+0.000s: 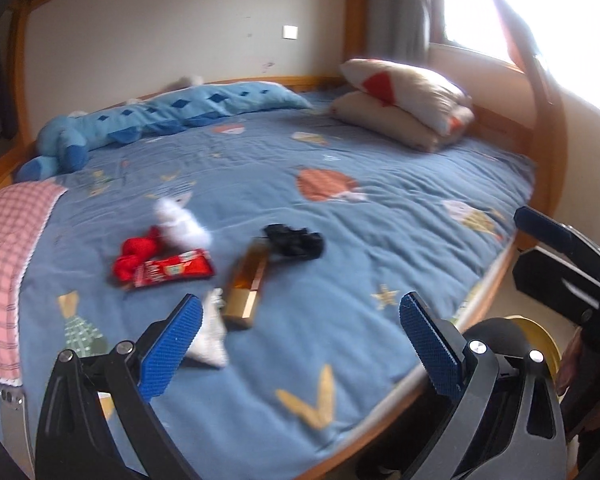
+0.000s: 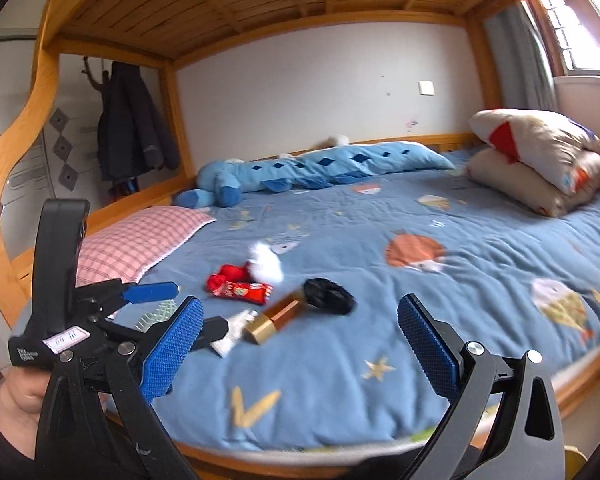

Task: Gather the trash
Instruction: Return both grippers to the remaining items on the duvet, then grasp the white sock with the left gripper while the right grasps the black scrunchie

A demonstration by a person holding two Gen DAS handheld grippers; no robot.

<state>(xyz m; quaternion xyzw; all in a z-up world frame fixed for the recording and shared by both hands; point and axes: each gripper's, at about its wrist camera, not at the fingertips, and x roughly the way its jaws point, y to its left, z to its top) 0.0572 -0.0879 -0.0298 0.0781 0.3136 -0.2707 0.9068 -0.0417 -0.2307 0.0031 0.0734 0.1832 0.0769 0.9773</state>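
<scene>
Trash lies on the blue bedspread (image 1: 340,240): a red snack wrapper (image 1: 172,270), a red crumpled piece (image 1: 136,254), a white tissue wad (image 1: 180,222), a gold and brown box (image 1: 246,284), a black crumpled item (image 1: 296,242) and a white scrap (image 1: 212,336). The same pile shows in the right wrist view: wrapper (image 2: 244,291), tissue (image 2: 266,264), box (image 2: 278,316), black item (image 2: 328,296). My left gripper (image 1: 300,340) is open and empty, just short of the pile. My right gripper (image 2: 300,344) is open and empty over the bed's near edge.
A long blue plush (image 1: 172,120) lies along the wall. Folded quilts (image 1: 408,100) sit at the far right corner. A pink checked pillow (image 1: 4,264) lies at the left. The wooden bunk frame (image 2: 28,128) surrounds the bed. A yellow-rimmed bin (image 1: 540,340) stands beside the bed.
</scene>
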